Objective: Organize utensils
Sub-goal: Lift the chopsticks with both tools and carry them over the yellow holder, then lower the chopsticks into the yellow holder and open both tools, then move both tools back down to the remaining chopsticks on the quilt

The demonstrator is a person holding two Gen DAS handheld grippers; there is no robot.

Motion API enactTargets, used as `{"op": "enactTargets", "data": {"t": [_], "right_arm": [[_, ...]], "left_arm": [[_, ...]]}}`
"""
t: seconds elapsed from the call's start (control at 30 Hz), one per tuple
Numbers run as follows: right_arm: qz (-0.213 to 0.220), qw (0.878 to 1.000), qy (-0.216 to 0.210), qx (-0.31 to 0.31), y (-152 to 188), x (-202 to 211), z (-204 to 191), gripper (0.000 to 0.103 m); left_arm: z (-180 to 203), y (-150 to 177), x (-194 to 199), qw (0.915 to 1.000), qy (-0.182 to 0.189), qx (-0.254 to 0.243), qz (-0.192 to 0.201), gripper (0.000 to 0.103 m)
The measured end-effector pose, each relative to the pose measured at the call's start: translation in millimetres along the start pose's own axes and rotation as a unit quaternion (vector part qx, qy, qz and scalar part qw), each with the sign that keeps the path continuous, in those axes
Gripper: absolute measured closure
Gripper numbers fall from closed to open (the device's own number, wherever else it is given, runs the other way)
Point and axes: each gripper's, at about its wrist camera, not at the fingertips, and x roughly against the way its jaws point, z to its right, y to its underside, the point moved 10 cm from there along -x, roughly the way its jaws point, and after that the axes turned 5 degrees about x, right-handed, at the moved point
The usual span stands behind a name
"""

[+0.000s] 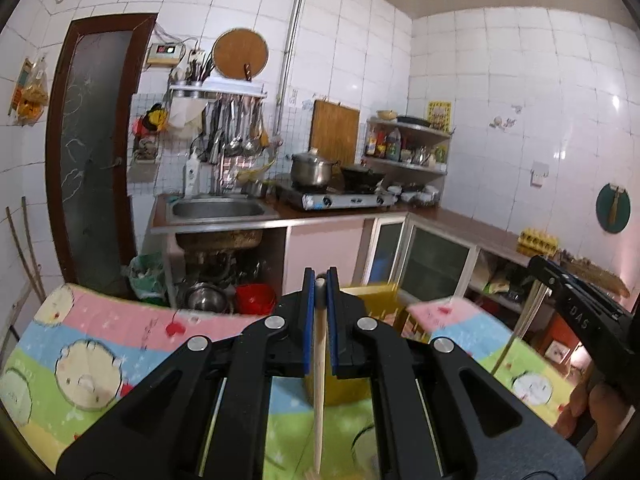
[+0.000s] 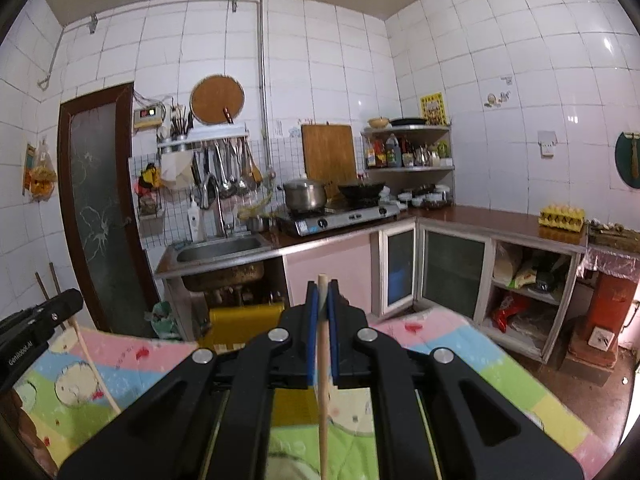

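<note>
Left wrist: jaws clamp chopstick (image 1: pixel 319 380); right likewise.

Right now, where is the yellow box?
The yellow box sits on the cartoon-print mat, just ahead of both claws; in the right wrist view it shows left of the right claw, in front of the sink.

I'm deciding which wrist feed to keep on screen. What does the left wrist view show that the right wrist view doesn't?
Only the left wrist view: the right gripper from the side, a stick hanging from it, and part of a hand.

Only the right wrist view: the open shelves under the counter and the red stand beside them.

Both: a gripper shut on an upright wooden stick, the yellow container ahead, the cartoon-print cloth, sink and stove.
</note>
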Motion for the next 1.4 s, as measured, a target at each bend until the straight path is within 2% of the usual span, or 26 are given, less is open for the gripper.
{"op": "enactTargets", "data": {"t": [0.2, 0.3, 0.5, 0.6, 0.83, 0.97, 1.1, 1.17, 1.2, 1.23, 1.27, 1.3, 1.37, 1.4], "right_arm": [[0.028, 1.000, -0.007, -0.011, -53, -30, -4, 0.098], [0.032, 0.999, -0.011, -0.019, -69, -51, -9, 0.098], [0.040, 0.998, -0.023, -0.030, -84, -98, -26, 0.098], [0.030, 0.999, -0.028, -0.024, -67, -121, -32, 0.098], [-0.024, 0.999, -0.045, 0.002, 3, -163, -48, 0.098], [-0.056, 0.998, -0.040, 0.012, 35, -176, -49, 0.098], [-0.076, 0.996, -0.036, 0.022, 49, -180, -48, 0.097], [-0.083, 0.996, -0.030, 0.024, 46, -177, -43, 0.096], [-0.088, 0.995, -0.028, 0.019, 43, -173, -39, 0.089], [-0.091, 0.995, -0.026, 0.013, 39, -167, -36, 0.079], [-0.088, 0.996, -0.022, 0.007, 32, -157, -31, 0.053], [-0.082, 0.996, -0.017, 0.007, 26, -150, -26, 0.044], [-0.074, 0.997, -0.003, 0.012, 14, -129, -17, 0.044], [-0.073, 0.997, -0.001, 0.009, 11, -118, -12, 0.044]], "left_arm": [[23, -64, -20, 0.9989, 0.013, 0.011, 0.045, 0.099], [29, -82, -41, 0.9985, 0.007, 0.011, 0.053, 0.099], [28, -90, -99, 0.9981, -0.016, 0.006, 0.059, 0.099], [22, -76, -127, 0.9988, -0.021, 0.013, 0.043, 0.099], [-5, -1, -176, 0.9989, -0.037, 0.015, -0.025, 0.099], [-16, 18, -176, 0.9983, -0.037, 0.019, -0.039, 0.099], [-19, 21, -172, 0.9976, -0.045, 0.008, -0.052, 0.098], [-19, 13, -166, 0.9975, -0.048, 0.004, -0.052, 0.085], [-19, 8, -160, 0.9976, -0.048, 0.004, -0.050, 0.069], [-20, 2, -152, 0.9977, -0.050, 0.005, -0.045, 0.048], [-22, -3, -144, 0.9978, -0.053, 0.005, -0.041, 0.039], [-23, -9, -135, 0.9979, -0.055, 0.003, -0.035, 0.031], [-24, -20, -112, 0.9978, -0.061, -0.007, -0.024, 0.025], [-25, -22, -102, 0.9978, -0.061, -0.010, -0.024, 0.017]]}}
